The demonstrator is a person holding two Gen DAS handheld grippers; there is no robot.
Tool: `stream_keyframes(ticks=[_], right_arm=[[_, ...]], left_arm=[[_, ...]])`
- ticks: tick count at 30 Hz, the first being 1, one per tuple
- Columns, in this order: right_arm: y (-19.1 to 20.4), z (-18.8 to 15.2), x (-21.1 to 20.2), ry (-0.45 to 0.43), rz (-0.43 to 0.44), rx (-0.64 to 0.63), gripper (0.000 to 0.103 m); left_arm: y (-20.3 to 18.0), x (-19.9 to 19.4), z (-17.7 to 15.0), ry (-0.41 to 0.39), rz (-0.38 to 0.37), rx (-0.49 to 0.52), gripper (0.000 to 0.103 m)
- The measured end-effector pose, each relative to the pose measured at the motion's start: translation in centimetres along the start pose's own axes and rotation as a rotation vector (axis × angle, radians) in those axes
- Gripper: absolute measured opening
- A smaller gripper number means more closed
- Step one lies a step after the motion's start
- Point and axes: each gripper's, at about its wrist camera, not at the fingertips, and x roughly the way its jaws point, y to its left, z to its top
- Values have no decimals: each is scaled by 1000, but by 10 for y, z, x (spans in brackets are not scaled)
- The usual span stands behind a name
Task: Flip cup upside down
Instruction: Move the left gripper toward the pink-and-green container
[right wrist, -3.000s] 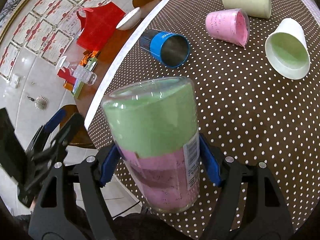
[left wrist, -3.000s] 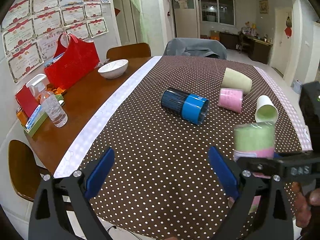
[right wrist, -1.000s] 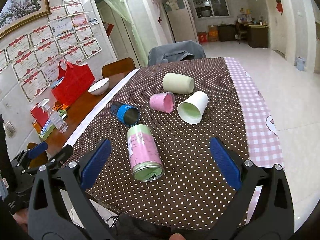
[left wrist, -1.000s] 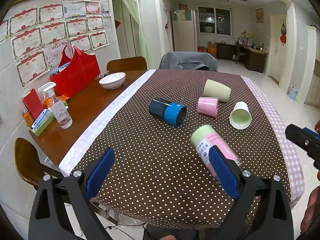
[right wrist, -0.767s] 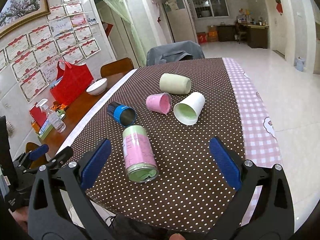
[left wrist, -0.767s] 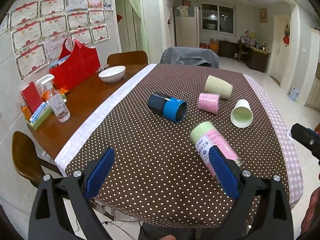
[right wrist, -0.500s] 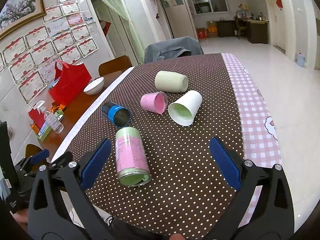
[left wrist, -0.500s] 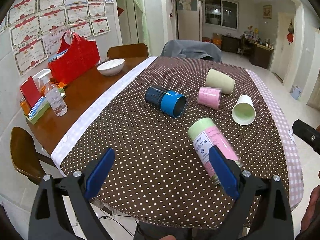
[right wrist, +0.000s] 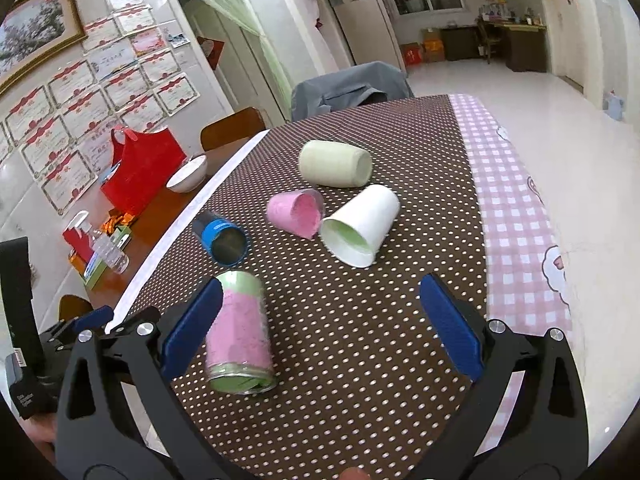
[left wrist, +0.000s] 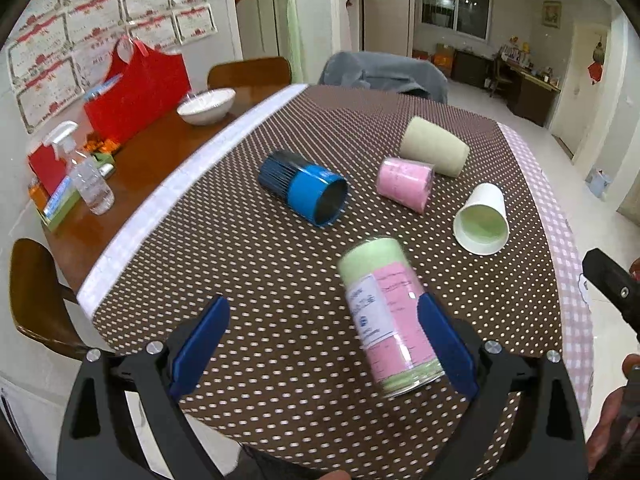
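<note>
While both grippers, left (left wrist: 320, 346) and right (right wrist: 318, 326), gape empty, the near cup (right wrist: 239, 334) lies sideways, wanting gripping and upending.

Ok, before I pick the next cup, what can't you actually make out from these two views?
- Pink-and-green labelled tumbler: label print blurred in the left view; its near rim sits behind the left tool's pad.
- Same tumbler in the right view: one side hidden by the right tool's pad.
- Dark cup with blue band: inside too dark to read.
- Cream cup: its mouth faces away, left view.
- Table's near edge: cut off by both tools.
</note>
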Motion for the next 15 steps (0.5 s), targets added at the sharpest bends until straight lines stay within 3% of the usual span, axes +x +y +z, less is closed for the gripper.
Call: stream_keyframes(ticks=[15], right_arm=[[-30,9,34,59,5,49,97]], left_arm=[[-20,61,11,175,-29,-69,93]])
